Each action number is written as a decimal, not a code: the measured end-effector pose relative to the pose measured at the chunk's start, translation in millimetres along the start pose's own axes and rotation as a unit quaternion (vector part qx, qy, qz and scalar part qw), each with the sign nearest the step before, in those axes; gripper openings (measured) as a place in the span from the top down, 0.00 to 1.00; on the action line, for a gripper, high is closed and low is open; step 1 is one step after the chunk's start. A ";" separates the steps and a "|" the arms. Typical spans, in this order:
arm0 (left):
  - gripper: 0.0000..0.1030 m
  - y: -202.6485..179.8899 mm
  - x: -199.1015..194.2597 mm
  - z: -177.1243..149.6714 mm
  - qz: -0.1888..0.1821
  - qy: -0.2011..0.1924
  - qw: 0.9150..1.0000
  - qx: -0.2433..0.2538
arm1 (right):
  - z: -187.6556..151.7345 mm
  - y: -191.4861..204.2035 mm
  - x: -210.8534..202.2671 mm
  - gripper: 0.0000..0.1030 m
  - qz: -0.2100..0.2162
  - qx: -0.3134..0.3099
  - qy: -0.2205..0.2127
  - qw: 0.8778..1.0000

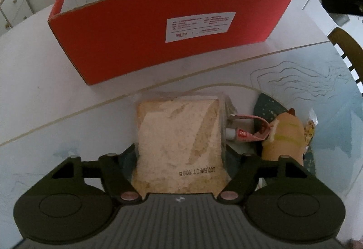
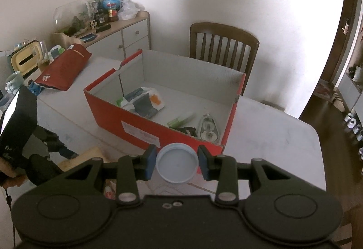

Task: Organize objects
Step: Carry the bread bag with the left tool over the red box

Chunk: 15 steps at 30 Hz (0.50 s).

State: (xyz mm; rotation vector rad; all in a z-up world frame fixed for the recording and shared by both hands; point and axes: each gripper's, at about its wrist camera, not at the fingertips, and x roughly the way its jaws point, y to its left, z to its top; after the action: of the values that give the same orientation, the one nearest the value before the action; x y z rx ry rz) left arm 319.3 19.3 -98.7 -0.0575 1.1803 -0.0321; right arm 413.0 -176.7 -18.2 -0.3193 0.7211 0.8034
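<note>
Open-topped red box (image 2: 158, 133) with bare floor at its right end, chair (image 2: 223, 44) close behind, possibly touching

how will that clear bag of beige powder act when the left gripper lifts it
The bag of powder will probably sag and shift, since its contents look loose and creased. Its clear film looks smooth, so it may slip. It looks full, so likely fairly heavy for its size.
</note>
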 end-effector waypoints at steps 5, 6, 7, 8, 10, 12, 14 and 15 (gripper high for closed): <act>0.30 2.9 -15.2 -5.0 0.000 -0.015 1.000 -0.010 | 4.3 -3.7 3.3 0.63 0.009 0.000 0.000 1.000; 0.30 4.5 -21.2 -5.7 -0.002 -0.019 1.000 -0.015 | 5.5 -4.3 3.3 0.63 0.010 0.000 -0.001 1.000; 0.30 6.3 -26.8 -6.1 -0.005 -0.022 1.000 -0.020 | 6.7 -5.0 3.7 0.63 0.012 -0.002 -0.002 1.000; 0.30 7.8 -34.9 -6.1 -0.007 -0.027 0.999 -0.024 | 8.1 -6.0 4.2 0.63 0.013 -0.002 -0.003 1.000; 0.30 8.5 -46.6 -3.0 -0.010 -0.035 0.999 -0.030 | 11.1 -7.8 5.3 0.63 0.014 -0.002 -0.005 1.000; 0.30 8.9 -62.6 3.9 -0.020 -0.049 0.998 -0.033 | 14.2 -9.5 7.6 0.63 0.014 -0.003 -0.005 1.000; 0.30 8.1 -77.0 12.2 -0.029 -0.063 0.997 -0.033 | 17.4 -11.1 10.0 0.63 0.015 -0.003 -0.007 1.000; 0.30 6.1 -82.5 16.5 -0.033 -0.070 0.996 -0.034 | 19.3 -11.6 11.1 0.63 0.016 -0.003 -0.007 1.000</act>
State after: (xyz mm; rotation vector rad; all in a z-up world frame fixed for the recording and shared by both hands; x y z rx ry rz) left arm 303.1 30.5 -16.7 -0.1558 1.0381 -0.0448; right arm 435.9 -168.5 -12.1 -0.3070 0.7118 0.8380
